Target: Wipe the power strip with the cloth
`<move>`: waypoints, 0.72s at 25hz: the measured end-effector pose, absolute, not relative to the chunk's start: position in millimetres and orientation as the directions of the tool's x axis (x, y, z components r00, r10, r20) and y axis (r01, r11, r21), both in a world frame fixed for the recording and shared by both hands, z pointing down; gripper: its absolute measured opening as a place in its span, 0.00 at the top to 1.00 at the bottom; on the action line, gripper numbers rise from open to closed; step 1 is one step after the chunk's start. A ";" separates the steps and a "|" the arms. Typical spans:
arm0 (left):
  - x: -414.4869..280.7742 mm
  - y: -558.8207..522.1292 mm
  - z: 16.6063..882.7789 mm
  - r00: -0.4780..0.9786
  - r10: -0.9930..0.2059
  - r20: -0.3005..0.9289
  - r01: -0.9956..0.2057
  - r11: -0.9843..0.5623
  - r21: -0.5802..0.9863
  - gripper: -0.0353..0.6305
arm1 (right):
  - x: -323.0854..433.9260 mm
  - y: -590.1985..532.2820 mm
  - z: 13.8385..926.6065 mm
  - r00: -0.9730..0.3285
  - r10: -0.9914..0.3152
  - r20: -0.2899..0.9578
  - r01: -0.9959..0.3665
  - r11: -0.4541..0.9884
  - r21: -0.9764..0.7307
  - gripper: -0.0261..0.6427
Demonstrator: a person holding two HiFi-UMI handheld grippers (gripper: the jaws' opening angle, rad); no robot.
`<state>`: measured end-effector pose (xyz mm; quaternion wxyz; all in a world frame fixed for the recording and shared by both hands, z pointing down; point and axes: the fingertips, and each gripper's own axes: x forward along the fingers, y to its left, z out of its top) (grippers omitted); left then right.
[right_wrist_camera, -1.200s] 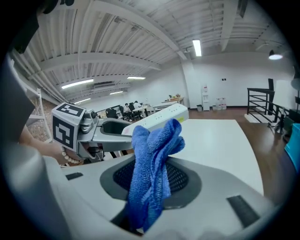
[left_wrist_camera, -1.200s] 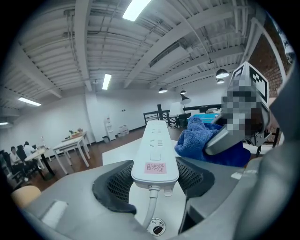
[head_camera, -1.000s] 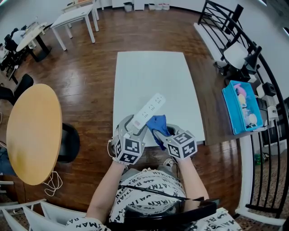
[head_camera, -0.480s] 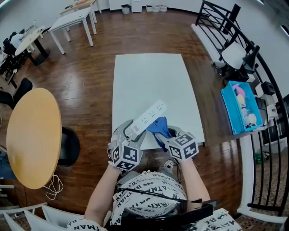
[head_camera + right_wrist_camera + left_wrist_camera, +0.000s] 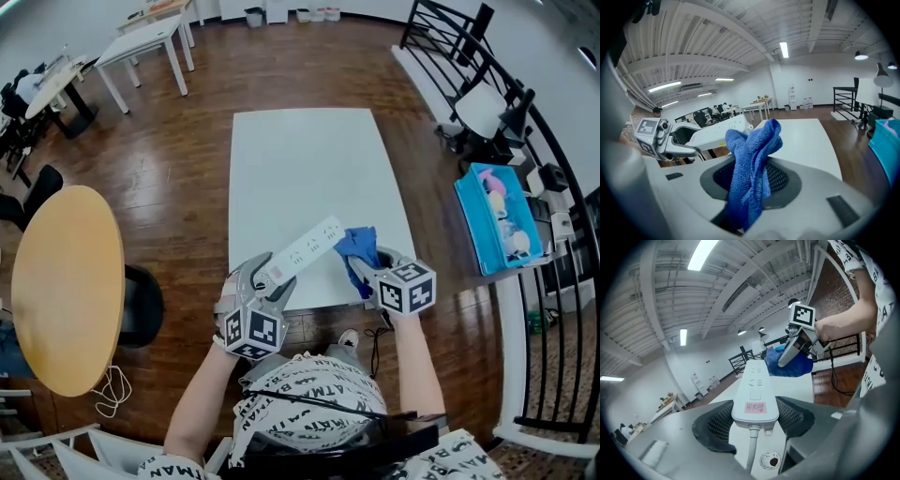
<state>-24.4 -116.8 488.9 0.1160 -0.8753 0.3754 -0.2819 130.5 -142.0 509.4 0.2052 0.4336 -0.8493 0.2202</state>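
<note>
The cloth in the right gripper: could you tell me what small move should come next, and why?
Probably sweep the cloth along the power strip toward the left gripper: the right gripper holds it at the strip's far end; the left clamps the cord end.

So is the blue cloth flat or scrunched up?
Scrunched up: the blue cloth stands bunched in folds, pinched in the right gripper.

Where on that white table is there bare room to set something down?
The white table is bare from its far edge down to the power strip and blue cloth. The near edge is crowded: the left gripper holds the strip, the right gripper the cloth.
</note>
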 end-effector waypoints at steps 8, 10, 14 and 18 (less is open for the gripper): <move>-16.8 -100.7 492.1 0.613 -0.668 0.423 -0.452 -0.735 -0.505 0.52 | 161.1 -139.7 505.3 -0.438 -0.633 0.638 -0.778 0.622 0.083 0.76; -16.0 -96.3 493.6 0.633 -0.642 0.431 -0.405 -0.750 -0.523 0.52 | 163.1 -137.2 506.1 -0.418 -0.620 0.664 -0.728 0.666 0.164 0.76; -19.6 -85.9 490.6 0.695 -0.577 0.430 -0.323 -0.784 -0.530 0.52 | 155.3 -127.4 500.4 -0.457 -0.573 0.680 -0.575 0.774 0.265 0.76; -20.7 -76.0 487.9 0.730 -0.529 0.433 -0.270 -0.805 -0.528 0.52 | 155.2 -123.0 495.5 -0.493 -0.537 0.685 -0.505 0.817 0.277 0.76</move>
